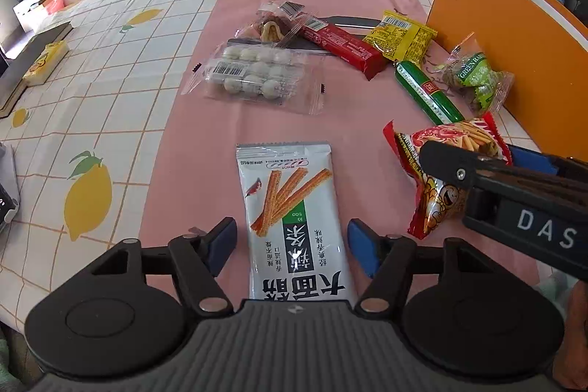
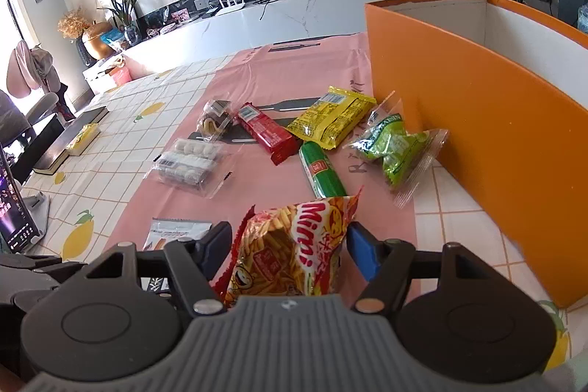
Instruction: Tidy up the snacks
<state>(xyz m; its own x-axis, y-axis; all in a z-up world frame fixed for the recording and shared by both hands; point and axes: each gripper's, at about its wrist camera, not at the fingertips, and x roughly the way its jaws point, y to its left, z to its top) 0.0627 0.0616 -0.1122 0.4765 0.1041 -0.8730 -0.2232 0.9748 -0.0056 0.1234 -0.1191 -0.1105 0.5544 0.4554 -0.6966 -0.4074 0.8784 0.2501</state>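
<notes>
the left gripper (image 1: 290,247) is standing open around the near end of the white stick-snack packet (image 1: 292,208), which is lying flat on the pink mat (image 1: 191,149); neither blue pad is touching it, and a gap is showing on both sides. the right gripper (image 2: 288,248) is straddling the red mimi noodle bag (image 2: 294,245), which is puffing up between its fingers; the left pad looks apart from the foil, but whether the right pad is touching it i cannot tell, so i am reading this one as open too.

to do this step well, each gripper is probably needing to come low and close across the packet's width, squarely, since a flat packet is likely slipping out of a shallow pinch and crinkly foil is likely deforming. the lift to the orange box (image 2: 477,120) should be clearing its tall wall.

beyond the 2 grippers are lying 6 more snacks: the green sausage (image 2: 321,171), the clear tray of white balls (image 2: 191,164), the green raisin bag (image 2: 393,149), the red bar (image 2: 268,133), the yellow packet (image 2: 332,116) and a small clear-wrapped pastry (image 2: 213,122).

only the right wrist view is showing the box's white inside; its floor is hidden. only the left wrist view is showing the white packet whole, and the right gripper from outside.
</notes>
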